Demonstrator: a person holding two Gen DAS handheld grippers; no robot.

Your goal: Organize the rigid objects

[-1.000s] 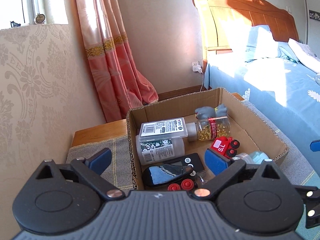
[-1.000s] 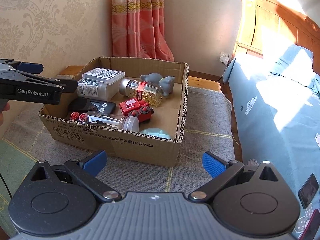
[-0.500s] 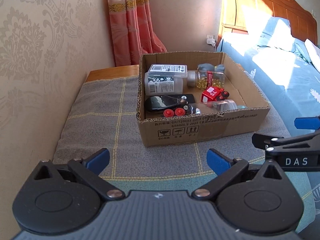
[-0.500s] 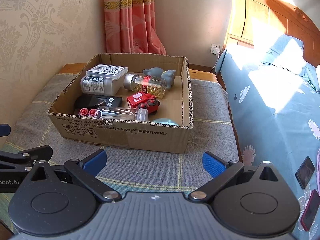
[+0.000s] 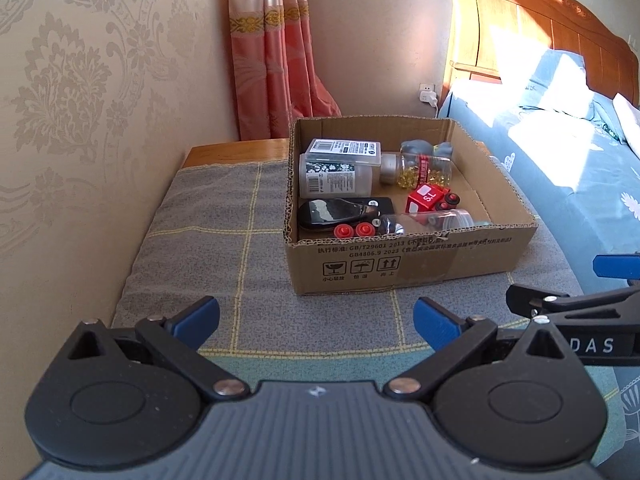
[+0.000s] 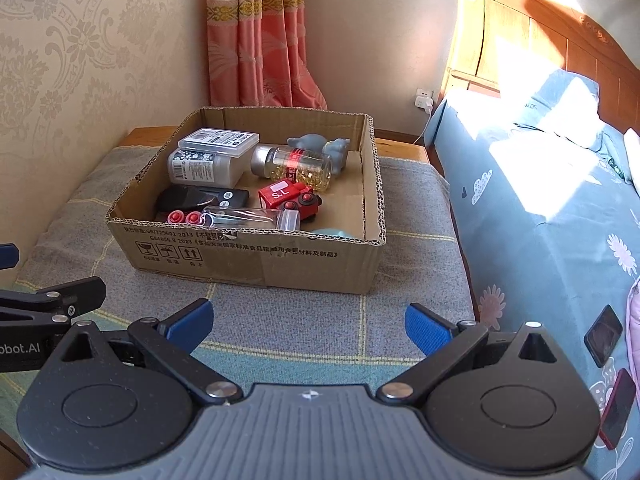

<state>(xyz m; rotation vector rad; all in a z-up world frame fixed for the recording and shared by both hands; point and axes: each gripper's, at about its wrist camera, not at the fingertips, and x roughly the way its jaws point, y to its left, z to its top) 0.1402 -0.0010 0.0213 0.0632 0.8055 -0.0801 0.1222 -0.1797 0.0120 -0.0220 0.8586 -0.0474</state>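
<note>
An open cardboard box stands on a grey checked cloth. Inside lie a white labelled bottle, a flat clear case, a capsule bottle, a grey figurine, a red toy truck, a black device and a clear tube with red caps. My left gripper and right gripper both stand open and empty, well in front of the box.
A wallpapered wall runs along the left, a pink curtain hangs behind the box. A bed with blue floral bedding and a wooden headboard lies to the right. Two phones rest on the bedding.
Both grippers have pulled back from the box, the left one from right over its contents. The box now looks farther away in both views. Nothing inside it has moved.
</note>
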